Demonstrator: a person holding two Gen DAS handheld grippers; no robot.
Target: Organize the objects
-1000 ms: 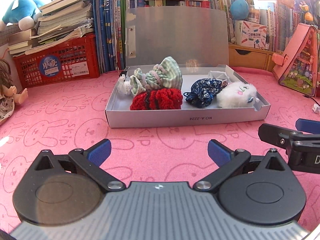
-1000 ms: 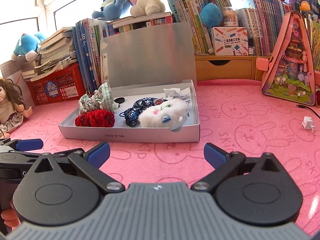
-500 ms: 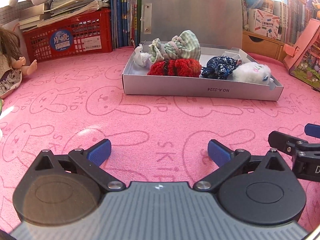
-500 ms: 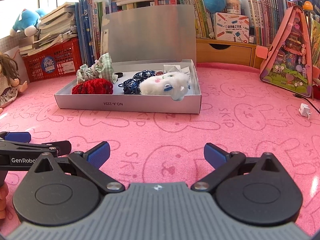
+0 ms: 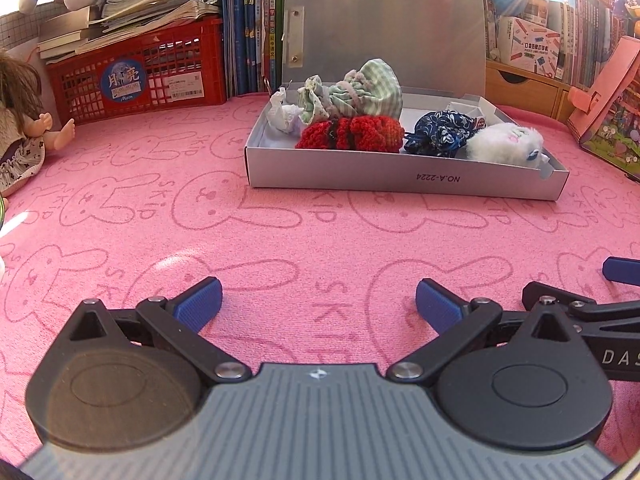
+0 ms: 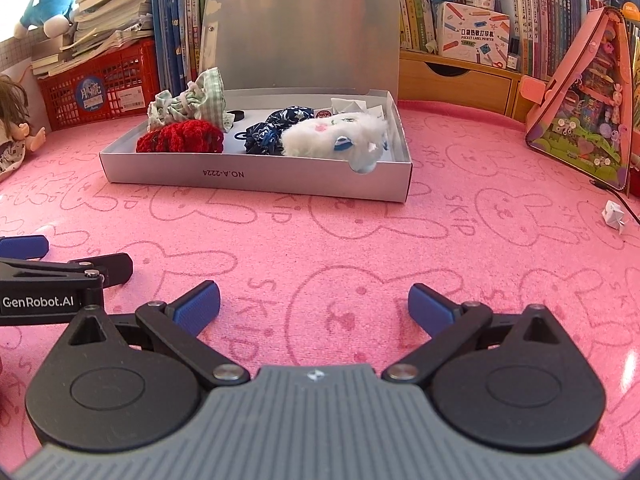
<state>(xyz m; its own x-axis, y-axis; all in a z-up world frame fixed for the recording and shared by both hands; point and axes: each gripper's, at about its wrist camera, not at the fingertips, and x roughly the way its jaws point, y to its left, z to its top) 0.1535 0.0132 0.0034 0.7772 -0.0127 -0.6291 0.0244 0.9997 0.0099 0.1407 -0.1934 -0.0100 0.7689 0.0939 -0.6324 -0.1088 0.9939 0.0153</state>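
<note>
A grey cardboard box point(image 5: 400, 182) stands open on the pink mat, lid upright behind it. It holds a green checked pouch point(image 5: 360, 94), a red knitted piece point(image 5: 352, 134), a dark blue patterned cloth point(image 5: 442, 132) and a white fluffy toy point(image 5: 504, 142). The box also shows in the right wrist view point(image 6: 256, 178) with the white toy point(image 6: 336, 136) at its front right. My left gripper point(image 5: 318, 306) is open and empty, low over the mat well in front of the box. My right gripper point(image 6: 314, 304) is open and empty beside it.
A red crate point(image 5: 140, 76) under stacked books stands at the back left, with a doll point(image 5: 24, 120) at the left edge. A pink triangular toy house point(image 6: 588, 96) stands at the right. A small folded white paper point(image 6: 614, 216) lies on the mat.
Both grippers have drawn back from the box and dropped lower toward the mat. Both stay open and empty. The box contents have not moved.
</note>
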